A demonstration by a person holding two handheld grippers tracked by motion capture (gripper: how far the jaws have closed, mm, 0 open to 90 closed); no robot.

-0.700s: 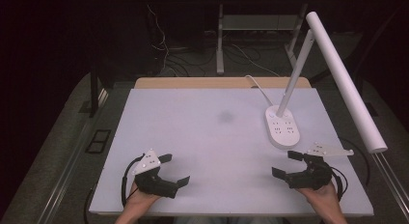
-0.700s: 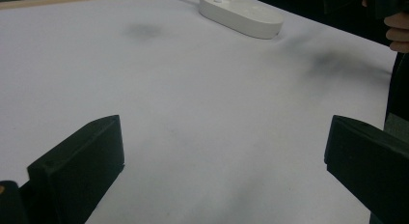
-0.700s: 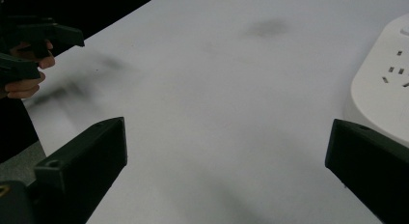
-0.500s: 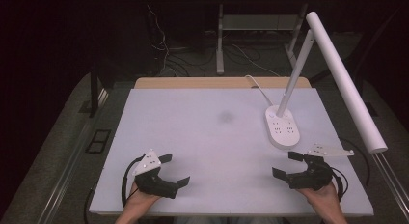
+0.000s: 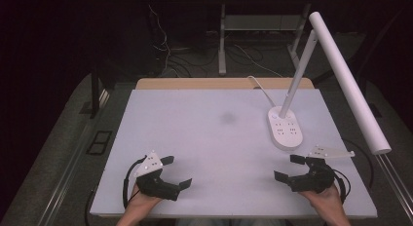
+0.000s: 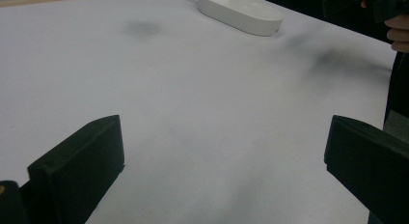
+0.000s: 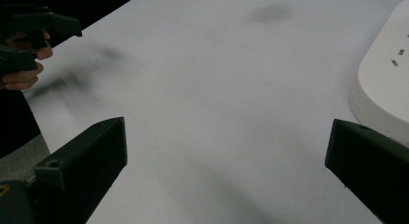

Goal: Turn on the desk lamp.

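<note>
High view: the left gripper (image 5: 175,172) rests at the near left corner of the flat white rectangular worktop (image 5: 204,138), its jaws spread wide apart and empty, pointing toward the centre-right. The left gripper view confirms this, with bare worktop between the two black jaws.

Moving right, the middle of the worktop carries only a faint dark smudge (image 5: 228,119).

Further right stands the white desk lamp with an oval plastic base (image 5: 285,131). Its base sits on the right half of the worktop, its slanted stem rises toward the far right, and its long white tubular head (image 5: 351,80) overhangs the right edge. The long axis of the base runs roughly front to back, nearly in line with the person's reach. A white cable (image 5: 258,87) leaves the base toward the far edge.

At the near right, the right gripper (image 5: 291,168) lies just in front of the lamp base, jaws likewise spread wide and holding nothing. In the right gripper view the base edge (image 7: 386,84) appears beside the right-hand jaw, near but not touching.

Judgement: the lamp base lies ahead of the right gripper, slightly toward the centre, and well apart from the left gripper. The right hand is therefore the nearer one for any reach to the lamp.
</note>
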